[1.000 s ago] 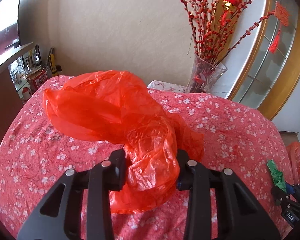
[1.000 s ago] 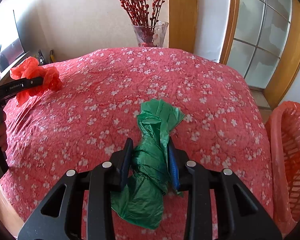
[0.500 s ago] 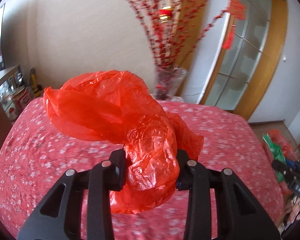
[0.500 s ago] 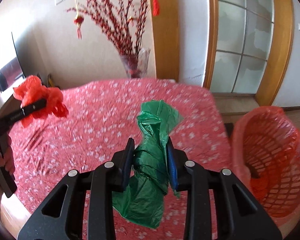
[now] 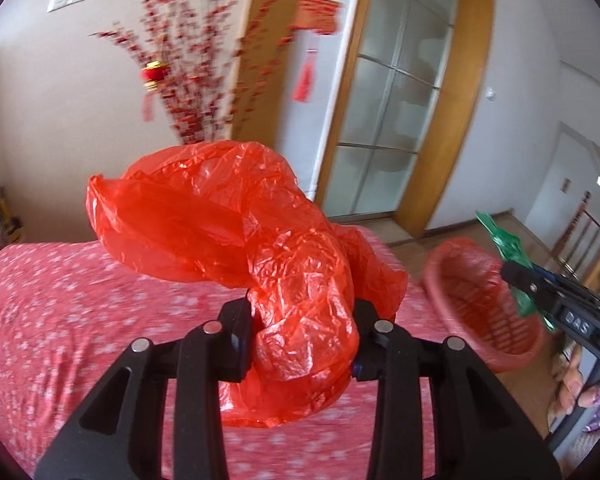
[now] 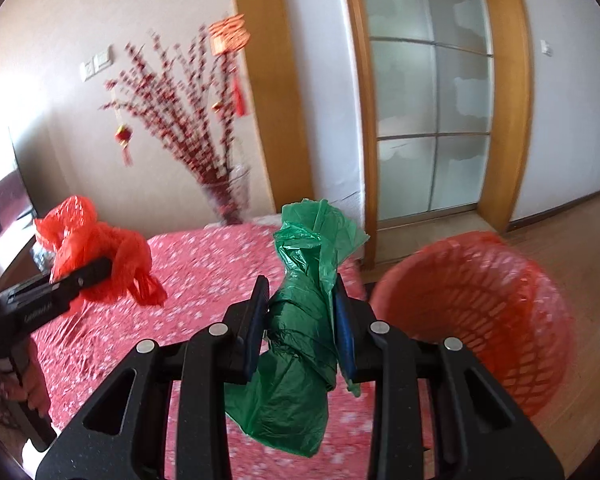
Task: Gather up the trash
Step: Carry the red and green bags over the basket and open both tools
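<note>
At far left of the right wrist view we see our left gripper (image 6: 96, 276) clamped on a crumpled red plastic bag (image 6: 96, 248), held in the air above the table's red floral tablecloth (image 6: 204, 272); a hand (image 6: 34, 384) shows below it at the frame's edge. Behind, blurred red-berried branches (image 6: 180, 120) rise from a glass vase (image 6: 230, 196) against the wall. In the centre, our right gripper (image 6: 302, 320) is clenched on a twisted green plastic bag (image 6: 300, 344), its pads pressing both sides of the bundle, which hangs clear of the cloth. To the right, a red mesh waste basket (image 6: 496, 312) stands on the wooden floor just beside the table's edge, in front of a wood-framed glass door (image 6: 432, 120).

From the left wrist view, the tablecloth (image 5: 80, 300) fills the lower left, with the branches (image 5: 196, 80) blurred above. In the middle, the left gripper (image 5: 302, 336) grasps the red plastic bag (image 5: 260, 256), which billows up and leftward beyond its fingers. Further right lie the glass door (image 5: 388, 128) and the waste basket (image 5: 476, 300) on the floor. At the far right edge, the right gripper (image 5: 520, 280) holds the green plastic bag (image 5: 508, 244) over the basket's near side.
</note>
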A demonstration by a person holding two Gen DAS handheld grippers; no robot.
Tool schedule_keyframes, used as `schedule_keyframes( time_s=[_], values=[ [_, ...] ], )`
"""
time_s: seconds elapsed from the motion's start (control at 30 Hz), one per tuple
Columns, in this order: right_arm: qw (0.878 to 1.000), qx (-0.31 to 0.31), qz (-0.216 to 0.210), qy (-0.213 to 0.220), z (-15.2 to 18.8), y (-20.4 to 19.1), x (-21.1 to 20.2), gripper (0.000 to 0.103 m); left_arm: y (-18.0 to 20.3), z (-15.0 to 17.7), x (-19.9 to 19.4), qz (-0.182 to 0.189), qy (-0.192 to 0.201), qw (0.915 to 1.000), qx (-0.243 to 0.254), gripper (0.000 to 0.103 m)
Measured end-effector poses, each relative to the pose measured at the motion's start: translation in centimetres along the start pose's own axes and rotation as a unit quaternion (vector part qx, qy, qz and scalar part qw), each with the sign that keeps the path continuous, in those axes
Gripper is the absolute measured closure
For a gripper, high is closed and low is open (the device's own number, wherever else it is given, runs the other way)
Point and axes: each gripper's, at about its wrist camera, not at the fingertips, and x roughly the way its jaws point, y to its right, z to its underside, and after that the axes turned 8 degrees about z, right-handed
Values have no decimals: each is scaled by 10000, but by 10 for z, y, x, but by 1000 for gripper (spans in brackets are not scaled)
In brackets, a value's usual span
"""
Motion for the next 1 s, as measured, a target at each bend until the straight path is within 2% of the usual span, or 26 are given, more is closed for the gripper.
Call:
schedule_keyframes(
  time_s=[0.23, 0.5, 0.8, 1.0],
  values=[
    [9977, 484, 388, 270, -6, 51, -15, 71, 56, -1, 17, 462, -80, 9983, 342, 68],
    [9914, 943, 803, 434, -4, 103, -26, 71, 98, 3, 41, 842, -249, 9945, 579, 68],
    [9865, 1226, 981, 463, -3, 134, -28, 71, 158, 3, 81, 1290, -565, 9869, 792, 68],
    [9854, 1354, 964, 378, -4, 151, -20, 71, 181, 12, 110, 1398, -815, 9825, 920, 68]
  ],
)
